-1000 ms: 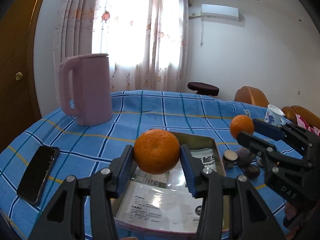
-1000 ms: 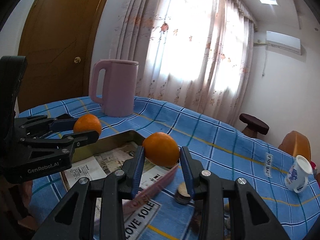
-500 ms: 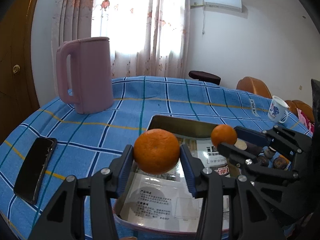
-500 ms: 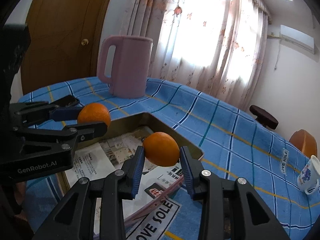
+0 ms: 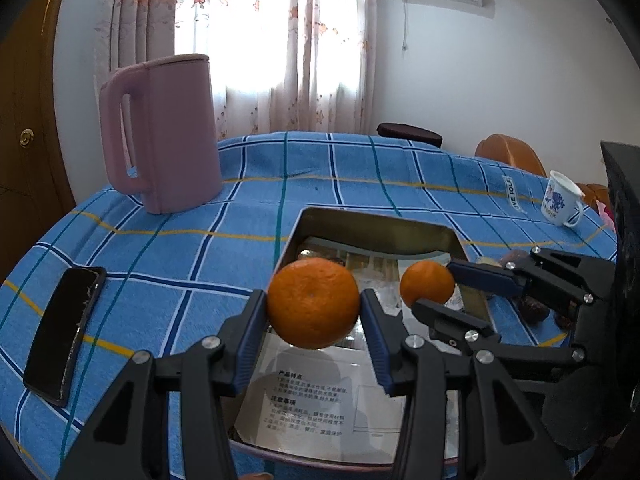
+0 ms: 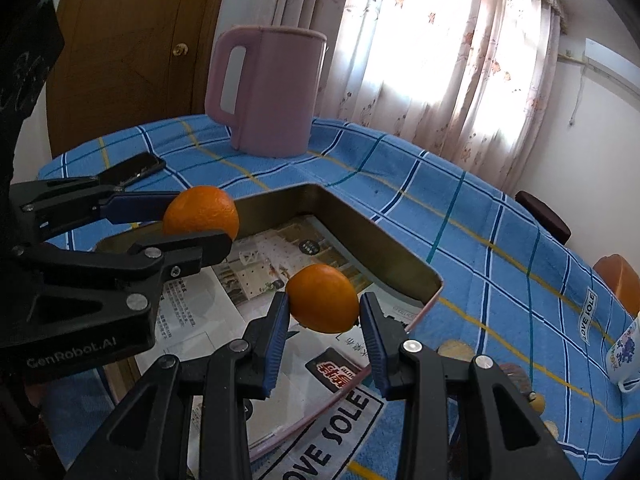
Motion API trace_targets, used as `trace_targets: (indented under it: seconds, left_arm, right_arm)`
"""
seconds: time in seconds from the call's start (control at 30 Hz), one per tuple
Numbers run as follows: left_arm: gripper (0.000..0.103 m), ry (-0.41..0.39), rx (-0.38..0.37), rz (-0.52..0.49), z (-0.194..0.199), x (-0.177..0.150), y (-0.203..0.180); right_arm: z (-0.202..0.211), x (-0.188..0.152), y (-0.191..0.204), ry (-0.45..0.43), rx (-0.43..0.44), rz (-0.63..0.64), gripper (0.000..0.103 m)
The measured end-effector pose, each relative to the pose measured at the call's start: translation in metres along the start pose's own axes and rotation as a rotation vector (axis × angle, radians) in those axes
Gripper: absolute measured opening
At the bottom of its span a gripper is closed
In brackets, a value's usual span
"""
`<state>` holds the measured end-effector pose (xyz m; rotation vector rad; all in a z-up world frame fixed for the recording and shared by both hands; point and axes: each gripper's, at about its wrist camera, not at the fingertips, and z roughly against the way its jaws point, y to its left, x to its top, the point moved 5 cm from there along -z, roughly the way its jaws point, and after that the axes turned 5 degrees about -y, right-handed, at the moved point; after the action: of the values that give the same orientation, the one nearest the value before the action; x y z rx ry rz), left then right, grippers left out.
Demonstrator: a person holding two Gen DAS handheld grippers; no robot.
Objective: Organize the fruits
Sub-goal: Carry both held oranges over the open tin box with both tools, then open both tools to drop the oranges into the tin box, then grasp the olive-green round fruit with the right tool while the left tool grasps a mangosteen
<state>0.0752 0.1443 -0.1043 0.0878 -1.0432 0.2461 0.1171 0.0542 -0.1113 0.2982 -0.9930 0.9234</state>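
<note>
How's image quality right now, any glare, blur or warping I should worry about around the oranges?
Left wrist view: window blown out, pink jug backlit, larger orange sharp, fisheye bends the tablecloth lines. Right wrist view: curtains overexposed, smaller orange crisp, tin tray wall dark, corners vignetted.

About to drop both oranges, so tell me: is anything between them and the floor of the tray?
Nothing visible. The left gripper holds one orange, the right gripper the other orange, both above the tray. Beneath them lies only its flat paper lining.
</note>
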Motion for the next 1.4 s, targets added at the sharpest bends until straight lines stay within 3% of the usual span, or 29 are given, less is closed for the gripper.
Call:
trace_targets:
  seconds: [0.2,0.3,0.37,0.43,0.5,0.63,0.87,1.07,1.3,1.4]
  left_arm:
    - [0.050,0.017,0.003,0.001,-0.003,-0.003,0.000]
    - [0.051,0.012,0.009,-0.008,-0.002,-0.003,-0.002]
    - [0.060,0.000,0.011,-0.008,0.001,-0.002,-0.003]
    - [0.070,-0.027,0.014,0.001,0.009,0.002,-0.004]
    - [0.073,-0.062,0.002,0.007,0.019,0.007,-0.007]
    - [0.078,-0.121,-0.053,-0.002,0.037,0.018,-0.032]
    - [0.078,-0.137,-0.208,-0.098,0.047,0.022,-0.113]
    - [0.078,-0.040,-0.337,-0.209,0.028,0.006,-0.193]
    - [0.078,0.062,-0.384,-0.299,0.002,-0.010,-0.240]
    - [0.071,0.110,-0.404,-0.304,-0.009,-0.015,-0.249]
  right_arm:
    - [-0.004,-0.001,0.001,0.024,0.002,0.004,0.039]
    - [-0.003,-0.001,0.001,0.021,0.000,0.005,0.053]
    - [0.002,0.000,0.000,0.004,-0.011,-0.005,0.067]
    - [0.009,-0.003,-0.005,-0.002,-0.023,-0.015,0.067]
    - [0.023,-0.009,-0.015,-0.010,-0.037,-0.026,0.067]
    - [0.067,-0.030,-0.054,-0.037,-0.097,-0.099,0.068]
    - [0.152,-0.093,-0.153,-0.068,-0.328,-0.305,0.069]
    - [0.169,-0.145,-0.214,0.014,-0.461,-0.455,0.069]
    - [0.160,-0.173,-0.240,0.081,-0.435,-0.552,0.069]
    - [0.158,-0.177,-0.241,0.098,-0.424,-0.558,0.068]
